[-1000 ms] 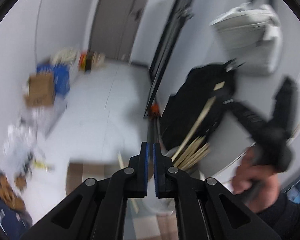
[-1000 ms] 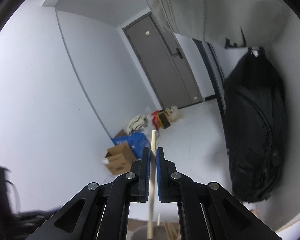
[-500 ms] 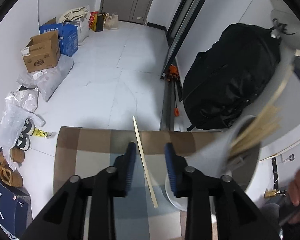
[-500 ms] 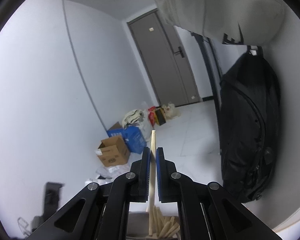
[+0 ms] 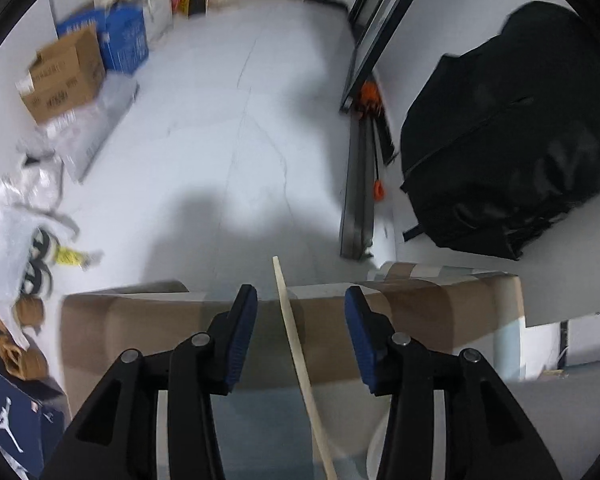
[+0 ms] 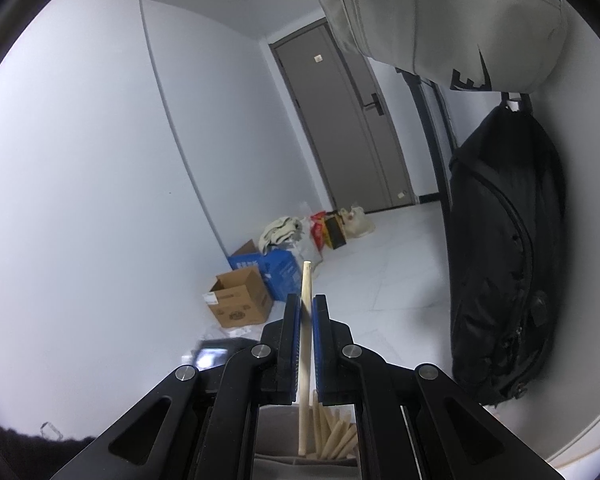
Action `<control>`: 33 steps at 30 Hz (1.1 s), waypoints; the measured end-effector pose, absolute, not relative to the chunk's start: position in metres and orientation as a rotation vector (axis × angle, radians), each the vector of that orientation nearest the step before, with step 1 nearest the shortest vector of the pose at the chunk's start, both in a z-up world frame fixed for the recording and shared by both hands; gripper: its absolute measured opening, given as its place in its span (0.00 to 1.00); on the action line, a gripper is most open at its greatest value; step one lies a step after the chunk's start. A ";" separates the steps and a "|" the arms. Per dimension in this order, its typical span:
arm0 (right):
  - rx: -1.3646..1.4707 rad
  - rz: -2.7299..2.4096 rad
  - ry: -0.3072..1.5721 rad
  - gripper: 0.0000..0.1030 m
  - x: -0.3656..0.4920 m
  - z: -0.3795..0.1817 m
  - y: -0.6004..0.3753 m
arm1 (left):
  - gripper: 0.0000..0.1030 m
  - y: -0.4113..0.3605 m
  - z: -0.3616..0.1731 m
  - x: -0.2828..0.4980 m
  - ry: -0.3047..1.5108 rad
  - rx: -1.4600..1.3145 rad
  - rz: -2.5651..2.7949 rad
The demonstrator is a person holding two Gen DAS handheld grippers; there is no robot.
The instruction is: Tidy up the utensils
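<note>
Chopsticks are partly sorted: several stand in a holder (image 6: 324, 436) under the right tongs (image 6: 307, 312), which pinch one chopstick (image 6: 306, 284), while another (image 5: 296, 344) lies loose on the bench (image 5: 440, 320) between the left tongs' (image 5: 300, 300) just-opened jaws.

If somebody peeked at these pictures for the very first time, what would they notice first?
Probably the big black bag slumped against the white wall on the right of the left wrist view. Next, the thin pale wooden stick lying on the brown and grey cloth, between the open blue-padded left gripper. In the right wrist view, the right gripper pinches another wooden chopstick.
</note>
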State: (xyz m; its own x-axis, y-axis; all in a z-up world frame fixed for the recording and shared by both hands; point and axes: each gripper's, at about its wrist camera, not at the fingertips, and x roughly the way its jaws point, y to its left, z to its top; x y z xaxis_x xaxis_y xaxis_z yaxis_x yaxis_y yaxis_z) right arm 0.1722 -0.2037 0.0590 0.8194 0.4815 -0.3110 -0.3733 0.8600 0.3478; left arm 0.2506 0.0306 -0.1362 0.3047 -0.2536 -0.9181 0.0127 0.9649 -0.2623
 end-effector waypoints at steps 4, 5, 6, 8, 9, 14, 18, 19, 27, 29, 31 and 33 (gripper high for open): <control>0.268 0.475 0.393 0.05 0.172 0.062 -0.204 | 0.32 0.036 -0.158 0.257 1.303 -0.255 -0.149; 0.265 0.476 0.391 0.05 0.171 0.062 -0.205 | 0.19 0.037 -0.160 0.257 1.306 -0.245 -0.138; 0.263 0.480 0.391 0.05 0.171 0.062 -0.204 | 0.08 0.035 -0.161 0.259 1.308 -0.235 -0.132; 0.261 0.481 0.391 0.05 0.171 0.062 -0.204 | 0.02 0.038 -0.163 0.257 1.307 -0.249 -0.134; 0.266 0.482 0.394 0.05 0.172 0.061 -0.204 | 0.01 0.038 -0.162 0.256 1.301 -0.255 -0.141; 0.273 0.478 0.401 0.05 0.174 0.062 -0.204 | 0.01 0.046 -0.136 0.246 1.212 -0.283 -0.146; 0.260 0.481 0.372 0.05 0.169 0.069 -0.204 | 0.01 0.053 -0.099 0.230 1.109 -0.275 -0.144; 0.259 0.485 0.367 0.05 0.167 0.070 -0.203 | 0.01 0.055 -0.085 0.224 1.077 -0.273 -0.144; 0.217 0.472 0.347 0.05 0.164 0.076 -0.199 | 0.01 0.044 0.038 0.184 0.786 -0.248 -0.196; 0.212 0.467 0.354 0.05 0.164 0.075 -0.198 | 0.01 0.036 0.074 0.175 0.703 -0.235 -0.226; 0.213 0.469 0.361 0.05 0.163 0.075 -0.198 | 0.01 0.025 0.099 0.167 0.642 -0.198 -0.253; 0.213 0.465 0.366 0.05 0.163 0.075 -0.198 | 0.01 0.017 0.115 0.159 0.603 -0.162 -0.268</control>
State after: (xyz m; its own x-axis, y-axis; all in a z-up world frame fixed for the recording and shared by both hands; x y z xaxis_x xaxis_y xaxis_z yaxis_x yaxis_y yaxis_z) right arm 0.1626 -0.1979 0.0748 0.8306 0.4725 -0.2947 -0.3971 0.8736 0.2814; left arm 0.1589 0.0174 0.1152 0.7906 -0.2951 -0.5365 0.2009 0.9527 -0.2280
